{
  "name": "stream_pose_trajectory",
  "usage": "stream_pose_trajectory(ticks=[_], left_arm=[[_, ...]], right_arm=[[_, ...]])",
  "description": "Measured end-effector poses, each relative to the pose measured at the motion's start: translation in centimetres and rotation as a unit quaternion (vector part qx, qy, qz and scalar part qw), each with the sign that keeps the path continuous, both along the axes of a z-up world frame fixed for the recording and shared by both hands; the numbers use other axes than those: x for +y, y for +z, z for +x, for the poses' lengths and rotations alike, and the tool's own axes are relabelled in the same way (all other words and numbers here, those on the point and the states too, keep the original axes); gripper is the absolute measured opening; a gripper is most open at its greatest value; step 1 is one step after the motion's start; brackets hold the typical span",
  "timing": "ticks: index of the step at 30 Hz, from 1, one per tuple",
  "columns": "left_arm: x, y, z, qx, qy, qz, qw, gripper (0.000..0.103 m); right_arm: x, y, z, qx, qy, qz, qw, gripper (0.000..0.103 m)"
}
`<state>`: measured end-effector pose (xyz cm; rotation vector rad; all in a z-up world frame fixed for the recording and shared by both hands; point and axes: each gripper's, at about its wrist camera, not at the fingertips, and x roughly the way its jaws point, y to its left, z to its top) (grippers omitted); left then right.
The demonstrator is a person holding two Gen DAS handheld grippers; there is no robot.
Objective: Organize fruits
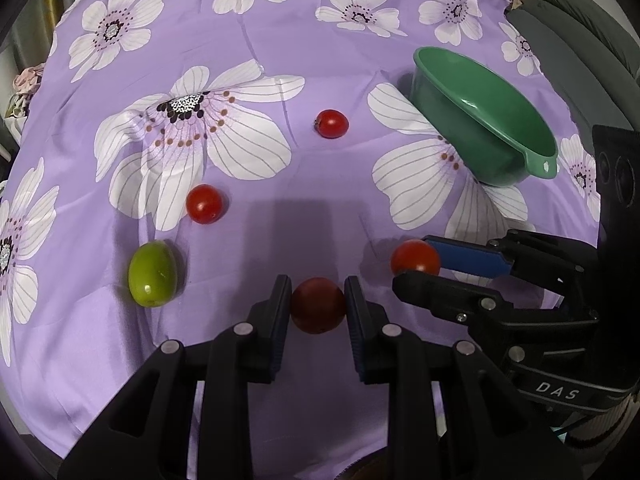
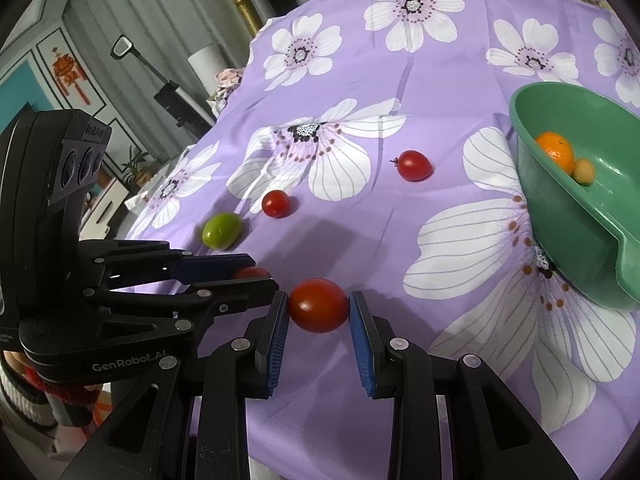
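Observation:
My left gripper (image 1: 318, 304) is shut on a dark red tomato (image 1: 318, 305) low over the purple flowered cloth. My right gripper (image 2: 319, 306) is shut on another red tomato (image 2: 319, 305); it also shows in the left wrist view (image 1: 415, 257), just right of the left gripper. Loose on the cloth lie a green fruit (image 1: 152, 273), a red tomato (image 1: 204, 203) and a farther red tomato (image 1: 331, 123). A green bowl (image 2: 600, 216) stands at the right and holds an orange (image 2: 555, 151) and a small yellow fruit (image 2: 583, 170).
The purple flowered cloth (image 1: 280, 40) covers the whole table. A grey chair (image 1: 580, 40) stands beyond the bowl at the right. The table's left edge (image 2: 224, 120) drops toward room furniture.

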<state>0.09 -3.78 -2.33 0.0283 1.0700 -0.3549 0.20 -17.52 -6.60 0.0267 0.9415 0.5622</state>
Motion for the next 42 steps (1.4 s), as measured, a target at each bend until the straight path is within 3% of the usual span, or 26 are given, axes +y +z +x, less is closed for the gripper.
stream_pose_trajectory(ticks=[42], left_arm=[[-4.8,1.1,0.6,-0.015,-0.042,0.031,0.9986,0.027]], right_arm=[[-5.5,1.6,-0.4,-0.031,-0.048,0.037,0.998,0.032]])
